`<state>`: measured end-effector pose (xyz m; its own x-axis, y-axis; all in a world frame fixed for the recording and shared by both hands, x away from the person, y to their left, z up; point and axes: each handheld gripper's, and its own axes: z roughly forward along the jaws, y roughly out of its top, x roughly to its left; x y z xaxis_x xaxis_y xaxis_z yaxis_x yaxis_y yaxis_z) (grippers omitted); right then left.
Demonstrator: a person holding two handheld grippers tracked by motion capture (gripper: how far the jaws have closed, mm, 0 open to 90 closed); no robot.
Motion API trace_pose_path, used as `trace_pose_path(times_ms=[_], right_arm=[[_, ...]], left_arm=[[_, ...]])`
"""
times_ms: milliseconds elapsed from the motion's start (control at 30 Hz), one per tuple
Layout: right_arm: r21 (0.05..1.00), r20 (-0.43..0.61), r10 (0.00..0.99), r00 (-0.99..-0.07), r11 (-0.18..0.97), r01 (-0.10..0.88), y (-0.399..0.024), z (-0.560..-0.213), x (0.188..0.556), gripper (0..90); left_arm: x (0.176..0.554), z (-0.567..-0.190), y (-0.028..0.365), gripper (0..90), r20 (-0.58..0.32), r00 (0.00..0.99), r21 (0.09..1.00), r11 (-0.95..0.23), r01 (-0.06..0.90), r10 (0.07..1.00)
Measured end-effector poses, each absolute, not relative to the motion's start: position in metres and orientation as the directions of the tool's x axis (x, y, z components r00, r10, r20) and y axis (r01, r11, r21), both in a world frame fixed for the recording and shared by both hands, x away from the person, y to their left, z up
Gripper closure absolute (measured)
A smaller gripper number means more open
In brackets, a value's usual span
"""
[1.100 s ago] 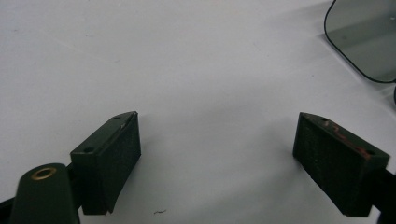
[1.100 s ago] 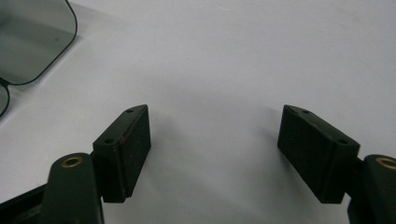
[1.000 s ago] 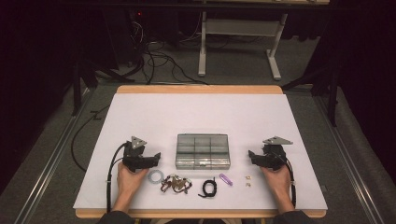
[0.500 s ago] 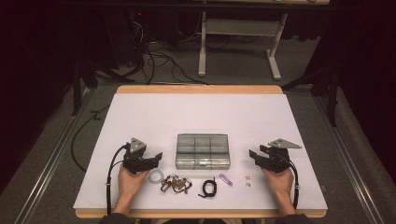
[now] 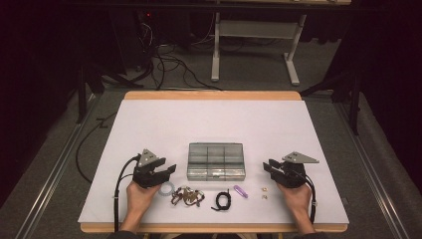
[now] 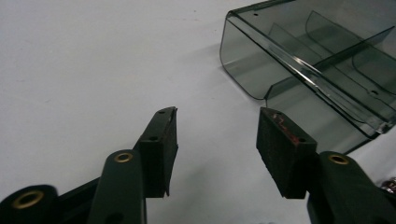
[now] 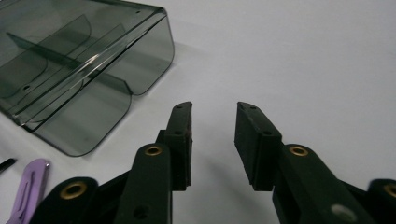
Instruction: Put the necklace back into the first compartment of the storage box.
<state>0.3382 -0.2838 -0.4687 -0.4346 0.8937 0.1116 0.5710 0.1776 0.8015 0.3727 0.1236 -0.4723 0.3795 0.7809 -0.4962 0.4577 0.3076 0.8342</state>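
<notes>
Flanking the smoked compartment box (image 5: 216,161) at table centre, the left gripper (image 5: 168,172) at 9 o'clock and right gripper (image 5: 267,167) at 3 o'clock are held with jaws apart, just closing on nothing.

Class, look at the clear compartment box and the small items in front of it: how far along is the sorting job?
Done: nothing; the compartment box looks empty. In hand: nothing either. The left gripper and right gripper stand open on either side of the box, their jaws having just been closing with nothing between them. Left: all of it. The clear ring, jewellery tangle, black cord and purple clip lie on the table.
</notes>
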Motion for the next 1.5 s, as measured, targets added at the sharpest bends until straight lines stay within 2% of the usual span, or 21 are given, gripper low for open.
trace_pose_path(times_ms=[200, 300, 367, 433, 633, 767, 967, 1100, 1500], right_arm=[[0.801, 0.119, 0.873, -0.472, 0.197, 0.566, -0.277, -0.469, 0.334, 77.0], [0.795, 0.121, 0.855, -0.504, 0.221, 0.565, -0.271, -0.472, 0.329, 81.8], [0.794, 0.123, 0.853, -0.508, 0.222, 0.566, -0.27, -0.473, 0.329, 82.6], [0.796, 0.123, 0.84, -0.529, 0.234, 0.558, -0.265, -0.475, 0.324, 85.9], [0.805, 0.123, 0.815, -0.567, 0.252, 0.537, -0.259, -0.472, 0.318, 90.0], [0.802, 0.134, 0.792, -0.596, 0.266, 0.534, -0.249, -0.47, 0.312, 90.0], [0.801, 0.105, 0.786, -0.609, 0.296, 0.521, -0.24, -0.468, 0.304, 90.0], [0.801, 0.098, 0.788, -0.609, 0.3, 0.517, -0.236, -0.466, 0.301, 90.0], [0.799, 0.072, 0.787, -0.613, 0.323, 0.508, -0.227, -0.463, 0.3, 90.0]], left_arm=[[0.363, -0.47, 0.118, 58.8, -0.499, 0.418, 0.836, 0.294, 0.463, 0.759], [0.357, -0.469, 0.116, 67.7, -0.511, 0.443, 0.831, 0.291, 0.474, 0.737], [0.355, -0.469, 0.115, 69.6, -0.515, 0.451, 0.829, 0.288, 0.48, 0.729], [0.35, -0.467, 0.112, 76.3, -0.514, 0.466, 0.83, 0.279, 0.483, 0.72], [0.341, -0.464, 0.109, 86.3, -0.51, 0.493, 0.835, 0.268, 0.48, 0.705], [0.332, -0.464, 0.107, 89.8, -0.506, 0.508, 0.837, 0.256, 0.483, 0.697], [0.324, -0.466, 0.106, 90.0, -0.511, 0.507, 0.833, 0.254, 0.491, 0.694], [0.321, -0.469, 0.102, 89.9, -0.466, 0.506, 0.854, 0.219, 0.472, 0.726], [0.319, -0.47, 0.093, 89.9, -0.471, 0.509, 0.848, 0.211, 0.486, 0.72]])
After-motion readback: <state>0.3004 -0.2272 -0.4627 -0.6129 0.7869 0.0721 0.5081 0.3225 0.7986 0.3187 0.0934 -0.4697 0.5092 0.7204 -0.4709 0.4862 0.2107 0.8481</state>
